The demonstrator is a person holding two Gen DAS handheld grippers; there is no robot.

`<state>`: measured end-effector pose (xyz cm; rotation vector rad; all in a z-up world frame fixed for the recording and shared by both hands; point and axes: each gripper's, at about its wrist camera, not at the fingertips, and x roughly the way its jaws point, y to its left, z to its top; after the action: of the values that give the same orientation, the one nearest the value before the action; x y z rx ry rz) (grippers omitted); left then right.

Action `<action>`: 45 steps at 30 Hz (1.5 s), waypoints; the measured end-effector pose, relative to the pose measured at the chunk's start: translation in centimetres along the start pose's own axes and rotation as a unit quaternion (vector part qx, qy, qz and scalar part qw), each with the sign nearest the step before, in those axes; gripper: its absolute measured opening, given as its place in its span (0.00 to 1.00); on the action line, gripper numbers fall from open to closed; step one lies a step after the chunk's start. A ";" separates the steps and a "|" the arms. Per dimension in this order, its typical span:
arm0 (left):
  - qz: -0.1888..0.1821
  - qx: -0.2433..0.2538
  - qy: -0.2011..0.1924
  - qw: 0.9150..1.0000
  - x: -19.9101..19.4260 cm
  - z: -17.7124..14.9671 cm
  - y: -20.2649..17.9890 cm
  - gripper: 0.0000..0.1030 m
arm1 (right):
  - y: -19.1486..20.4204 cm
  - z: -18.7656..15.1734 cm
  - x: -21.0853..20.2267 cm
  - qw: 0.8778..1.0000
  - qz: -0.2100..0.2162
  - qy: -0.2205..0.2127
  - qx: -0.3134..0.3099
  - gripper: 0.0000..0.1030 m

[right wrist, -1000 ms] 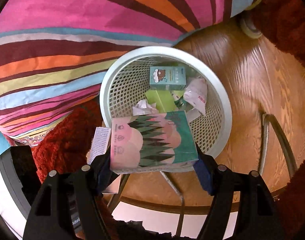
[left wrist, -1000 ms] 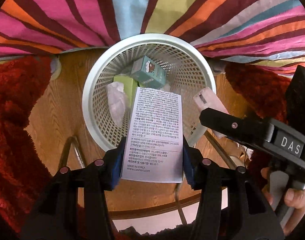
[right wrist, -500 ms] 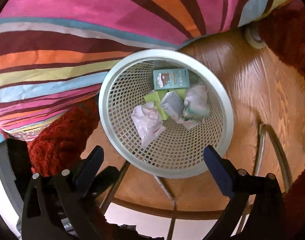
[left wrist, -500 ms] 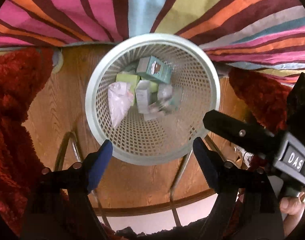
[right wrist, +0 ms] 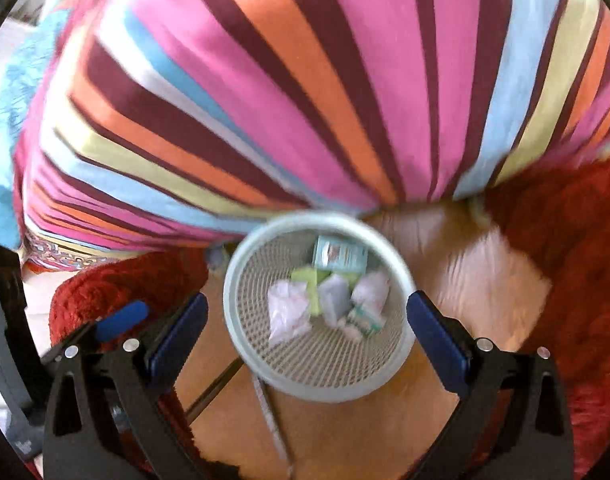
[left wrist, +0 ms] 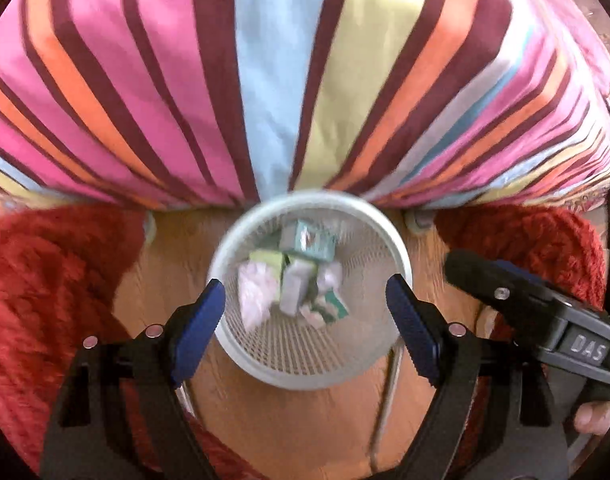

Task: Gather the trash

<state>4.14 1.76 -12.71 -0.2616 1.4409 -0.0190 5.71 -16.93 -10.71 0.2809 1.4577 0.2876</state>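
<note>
A white mesh wastebasket point(left wrist: 261, 364) stands on the wooden floor and holds several pieces of trash: a teal box point(left wrist: 311, 240), a green box point(left wrist: 265, 260), a pink-white wrapper point(left wrist: 255, 290) and small cartons. It also shows in the right wrist view point(right wrist: 317, 384) with the teal box point(right wrist: 339, 254). My left gripper point(left wrist: 305, 318) is open and empty, high above the basket. My right gripper point(right wrist: 307, 330) is open and empty above it too; its body point(left wrist: 545, 320) shows at the right of the left wrist view.
A striped bed cover point(left wrist: 289, 80) hangs behind the basket. Red shaggy rugs point(left wrist: 45, 280) lie on both sides. Thin metal legs point(right wrist: 213, 388) cross the floor below the basket. The view is motion-blurred.
A second ago each gripper held a carton over the basket; both opened and the cartons dropped in. Since then both grippers have risen away, so the basket looks smaller.
</note>
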 end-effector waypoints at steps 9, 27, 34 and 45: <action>0.041 0.027 -0.141 0.989 -7.6 1.4 -0.5 0.78 | 2.5 1.0 -7.9 0.987 -0.024 -0.143 -0.069 0.93; 0.042 0.056 -0.272 0.960 -17.4 1.7 -2.5 0.78 | 5.8 0.9 -16.5 0.944 -0.033 -0.302 -0.126 0.93; 0.028 0.047 -0.271 0.961 -17.5 2.9 -2.1 0.78 | 5.6 1.4 -16.2 0.938 -0.048 -0.315 -0.135 0.93; 0.031 0.043 -0.269 0.962 -17.3 4.8 -2.2 0.78 | 4.9 3.5 -15.2 0.941 -0.061 -0.311 -0.122 0.93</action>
<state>6.83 3.33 5.14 -0.1340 0.9033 0.0389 7.70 -17.90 5.52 0.0641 0.7994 0.2458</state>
